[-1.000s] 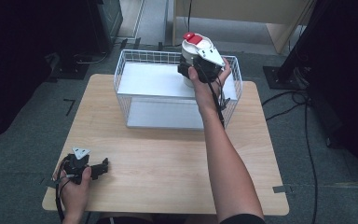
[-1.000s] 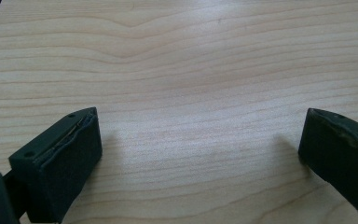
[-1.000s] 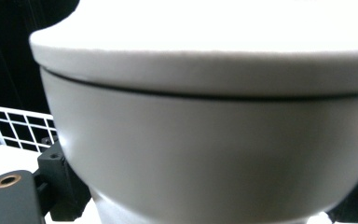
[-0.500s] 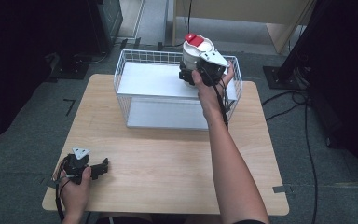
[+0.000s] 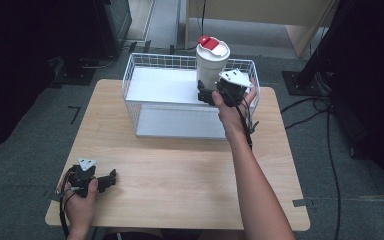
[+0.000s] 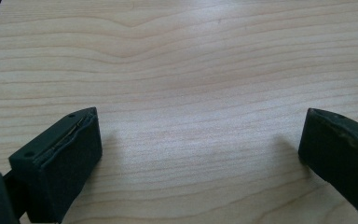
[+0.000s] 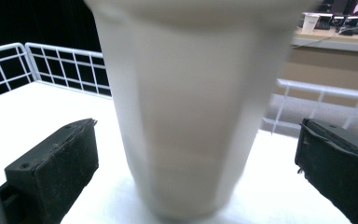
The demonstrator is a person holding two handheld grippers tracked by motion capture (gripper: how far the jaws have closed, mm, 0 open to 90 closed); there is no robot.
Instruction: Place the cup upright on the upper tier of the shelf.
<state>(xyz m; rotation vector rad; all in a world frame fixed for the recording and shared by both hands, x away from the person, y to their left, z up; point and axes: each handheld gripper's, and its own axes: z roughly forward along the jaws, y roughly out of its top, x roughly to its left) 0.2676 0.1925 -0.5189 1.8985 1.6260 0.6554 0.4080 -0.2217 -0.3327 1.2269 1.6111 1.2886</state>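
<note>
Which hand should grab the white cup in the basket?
Probably the right gripper: its open jaws already sit either side of the cup. The left gripper rests far off on the table.

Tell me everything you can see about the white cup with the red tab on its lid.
The white cup is a tall tapered tumbler, plastic or paper by its look, with a white lid and a red tab on top. It stands upright on the white floor of the wire basket, toward its right end. The right hand-held gripper has its jaws wide open on either side of the cup, with gaps on both sides, not touching it. The cup is blurred in the right gripper view.
</note>
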